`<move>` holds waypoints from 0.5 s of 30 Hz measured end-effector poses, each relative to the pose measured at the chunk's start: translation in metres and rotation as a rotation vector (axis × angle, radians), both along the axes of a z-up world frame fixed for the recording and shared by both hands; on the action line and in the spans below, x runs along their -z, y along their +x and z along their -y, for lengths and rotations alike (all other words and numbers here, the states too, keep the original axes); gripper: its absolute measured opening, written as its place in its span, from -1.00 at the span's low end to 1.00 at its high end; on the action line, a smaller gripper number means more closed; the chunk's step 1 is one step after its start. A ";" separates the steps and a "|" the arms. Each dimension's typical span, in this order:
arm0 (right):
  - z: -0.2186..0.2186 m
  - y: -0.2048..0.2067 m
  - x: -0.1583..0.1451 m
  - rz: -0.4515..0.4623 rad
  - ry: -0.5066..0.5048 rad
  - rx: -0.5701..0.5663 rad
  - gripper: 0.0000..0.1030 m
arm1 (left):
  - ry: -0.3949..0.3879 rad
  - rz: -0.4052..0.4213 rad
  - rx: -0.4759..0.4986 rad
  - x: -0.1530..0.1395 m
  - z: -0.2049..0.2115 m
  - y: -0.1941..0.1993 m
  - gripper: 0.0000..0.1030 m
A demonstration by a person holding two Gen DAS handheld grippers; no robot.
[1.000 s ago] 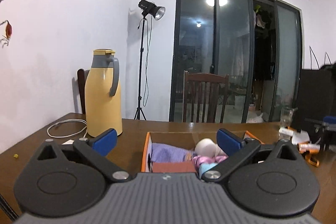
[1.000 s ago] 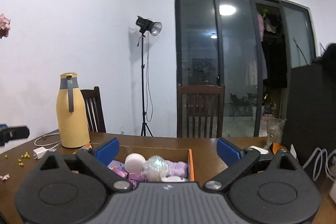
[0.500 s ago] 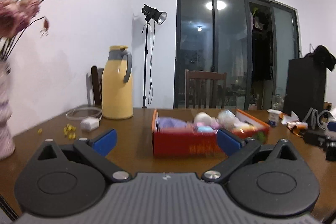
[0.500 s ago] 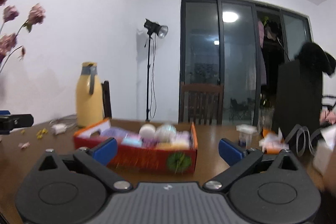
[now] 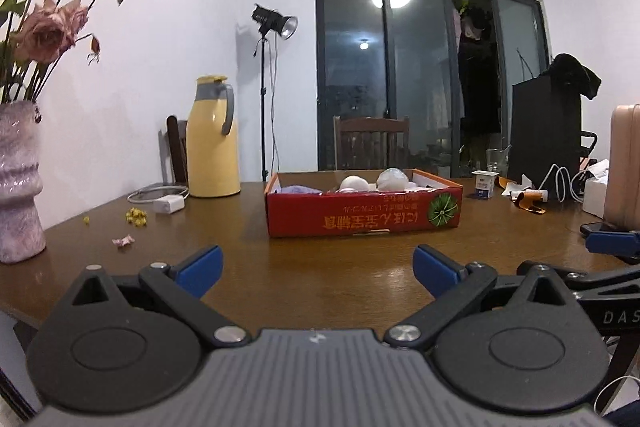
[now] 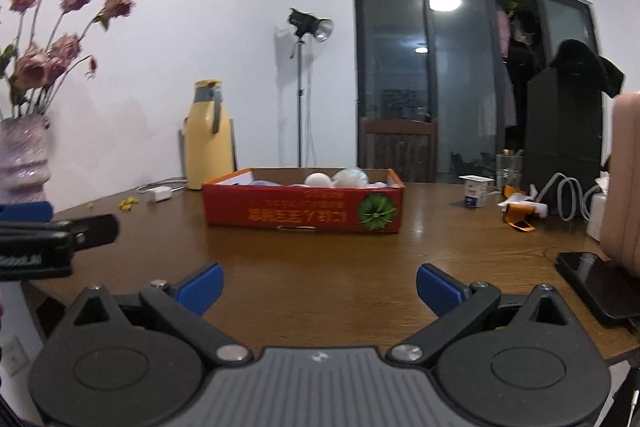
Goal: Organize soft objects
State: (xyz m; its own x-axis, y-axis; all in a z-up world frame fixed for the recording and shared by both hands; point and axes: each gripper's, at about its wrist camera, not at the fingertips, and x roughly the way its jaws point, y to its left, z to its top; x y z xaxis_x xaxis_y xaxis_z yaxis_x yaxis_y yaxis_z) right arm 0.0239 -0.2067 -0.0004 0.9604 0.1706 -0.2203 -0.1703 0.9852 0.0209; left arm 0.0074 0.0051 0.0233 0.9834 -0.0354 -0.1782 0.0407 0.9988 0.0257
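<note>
A red cardboard box [image 5: 364,217] sits mid-table and holds soft objects: a white ball [image 5: 353,183], a clear bagged ball [image 5: 393,180] and a purple cloth [image 5: 299,189]. It also shows in the right wrist view [image 6: 302,213]. My left gripper [image 5: 316,269] is open and empty, near the table's front edge, well short of the box. My right gripper [image 6: 318,285] is open and empty, also back at the front edge. Each gripper shows at the edge of the other's view.
A yellow thermos [image 5: 212,143] and white charger [image 5: 168,205] stand back left. A vase of dried roses [image 5: 18,183] is at the left edge. A yogurt cup [image 5: 484,183], cables, a pink case [image 6: 622,183] and a black phone [image 6: 592,279] lie right.
Both grippers have pulled back from over the box to the table's front edge and lowered. The box now appears farther away. Both stay open.
</note>
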 end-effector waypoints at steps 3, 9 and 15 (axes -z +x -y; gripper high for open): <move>-0.001 0.001 -0.003 0.004 0.003 0.004 1.00 | -0.015 -0.007 -0.017 0.000 -0.006 0.002 1.00; 0.005 0.005 -0.007 -0.002 0.023 0.016 1.00 | -0.016 -0.016 -0.025 0.001 -0.007 0.002 1.00; 0.005 0.007 -0.008 0.002 0.024 0.020 1.00 | -0.008 -0.008 -0.022 0.001 -0.005 0.002 1.00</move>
State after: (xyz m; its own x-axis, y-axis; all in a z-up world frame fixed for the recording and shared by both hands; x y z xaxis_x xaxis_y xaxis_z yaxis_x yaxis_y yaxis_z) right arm 0.0306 -0.2122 0.0076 0.9642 0.1568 -0.2140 -0.1507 0.9876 0.0447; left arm 0.0090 0.0104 0.0227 0.9824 -0.0158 -0.1863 0.0193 0.9997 0.0173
